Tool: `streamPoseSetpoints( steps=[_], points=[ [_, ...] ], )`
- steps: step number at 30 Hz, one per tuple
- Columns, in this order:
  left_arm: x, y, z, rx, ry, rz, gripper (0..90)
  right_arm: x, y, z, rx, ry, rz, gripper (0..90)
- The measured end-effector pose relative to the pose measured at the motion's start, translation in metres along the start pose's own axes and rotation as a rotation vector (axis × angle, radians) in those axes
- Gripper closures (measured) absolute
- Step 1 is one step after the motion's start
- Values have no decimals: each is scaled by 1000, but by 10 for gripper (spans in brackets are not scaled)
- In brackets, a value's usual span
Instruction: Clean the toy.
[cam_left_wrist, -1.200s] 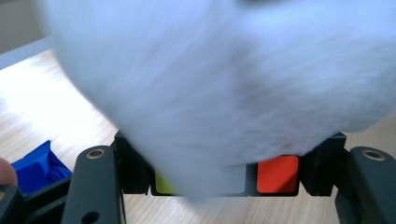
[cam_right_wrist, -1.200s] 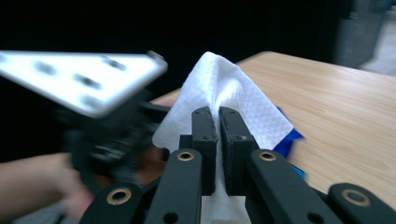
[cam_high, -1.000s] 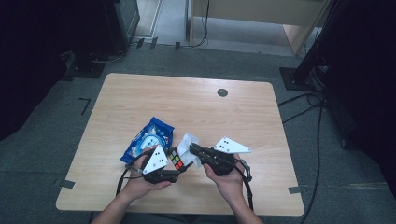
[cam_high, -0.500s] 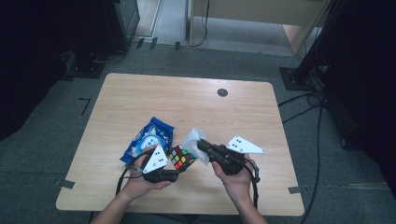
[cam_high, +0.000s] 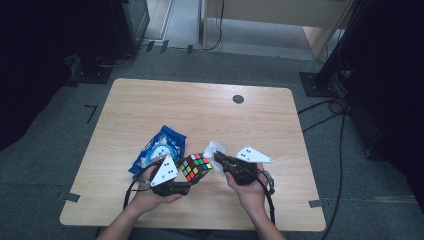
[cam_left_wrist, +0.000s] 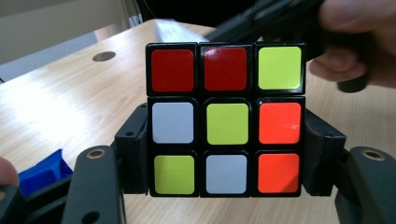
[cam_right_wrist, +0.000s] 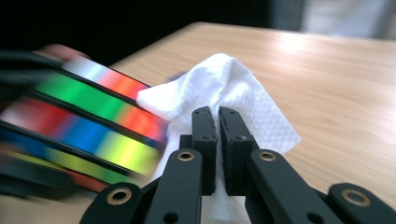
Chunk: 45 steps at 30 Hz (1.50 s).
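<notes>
While the left gripper clamped the puzzle cube between its jaws, the right gripper pinched a white tissue beside it; wiping seemed underway, needing the tissue pressed against a face.

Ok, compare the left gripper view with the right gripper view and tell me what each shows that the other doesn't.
Left gripper view alone: one cube face read sticker by sticker, red, red, yellow on top, white, yellow, orange in the middle, yellow, white, orange below, clamped at its sides by the left gripper; a blue packet corner; a dark round hole in the table.

Right gripper view alone: the right gripper, fingers pinched on a white paper towel whose dimpled texture shows.

Both: the cube, blurred in the right gripper view, and the wooden tabletop.
</notes>
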<state>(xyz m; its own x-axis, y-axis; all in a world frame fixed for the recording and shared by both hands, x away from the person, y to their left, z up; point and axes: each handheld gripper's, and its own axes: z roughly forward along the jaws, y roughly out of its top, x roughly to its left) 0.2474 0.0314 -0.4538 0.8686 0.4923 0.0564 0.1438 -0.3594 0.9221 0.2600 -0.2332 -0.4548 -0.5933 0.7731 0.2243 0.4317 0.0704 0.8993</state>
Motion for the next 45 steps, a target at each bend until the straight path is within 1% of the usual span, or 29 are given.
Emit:
streamPoseSetpoints(
  steps=[1,2,3,5,7,8,10,12,14,16,18,19,20,22,24,25,27,29,30,32,34,35,37,38,39,40,41,45],
  points=[
    [1,0,-1,-2,2,-4,342,-8,-2,0,6,-24,17,864],
    [2,0,-1,-3,6,-7,341,-16,-4,-1,12,-60,25,864],
    [4,0,-2,-5,9,-13,342,-23,-5,-3,16,-98,28,864],
    [6,0,-2,-5,13,-21,342,-37,-7,-8,14,-159,36,863],
    [7,-1,-2,-6,17,-29,341,-49,-7,-14,10,-211,50,858],
    [8,-1,-3,-4,18,-28,342,-55,-7,-17,6,-229,64,852],
    [8,-1,-3,-3,20,-29,342,-62,-8,-21,-6,-242,95,826],
    [8,-1,-2,-2,20,-30,341,-65,-8,-22,-13,-234,111,785],
    [8,-1,-2,0,22,-29,342,-63,-7,-22,-18,-229,101,725],
    [8,-1,-2,1,23,-30,341,-57,-4,-21,-34,-213,101,650],
    [9,-1,-1,2,26,-33,341,-48,0,-20,-57,-192,92,540],
    [9,-2,-1,3,27,-33,341,-42,2,-20,-61,-175,108,494],
    [9,-2,-1,3,27,-34,341,-36,6,-20,-66,-137,130,472],
    [9,-2,-1,4,30,-36,341,-20,14,-21,-77,-27,190,401],
    [9,-3,1,5,36,-37,341,0,21,-19,-76,59,220,314],
    [8,-3,1,5,41,-32,341,10,24,-18,-73,87,232,273],
    [5,-3,3,10,67,-19,341,26,27,-15,-62,126,246,228],
    [3,-2,3,11,73,-16,342,36,27,-10,-42,142,272,194],
    [2,-2,4,9,73,-12,341,39,26,-7,-40,144,279,185],
    [0,-1,4,5,84,-7,341,44,23,-1,-9,134,278,185],
    [-1,0,4,1,86,-5,342,46,18,6,22,122,283,185],
    [-2,0,4,-1,86,-5,341,47,16,8,35,131,296,195],
    [-2,0,4,-6,88,-3,341,48,13,12,49,130,309,253],
    [-3,1,4,-7,91,-2,341,47,12,13,53,131,316,261],
    [-3,1,4,-7,95,-2,341,46,12,14,58,144,331,279],
    [-4,1,5,-5,104,-2,341,46,11,15,60,158,355,325],
    [-4,1,6,-4,104,-4,341,45,10,14,56,175,370,341],
    [-4,0,9,10,89,-10,340,43,10,14,74,162,383,345]
  ],
)
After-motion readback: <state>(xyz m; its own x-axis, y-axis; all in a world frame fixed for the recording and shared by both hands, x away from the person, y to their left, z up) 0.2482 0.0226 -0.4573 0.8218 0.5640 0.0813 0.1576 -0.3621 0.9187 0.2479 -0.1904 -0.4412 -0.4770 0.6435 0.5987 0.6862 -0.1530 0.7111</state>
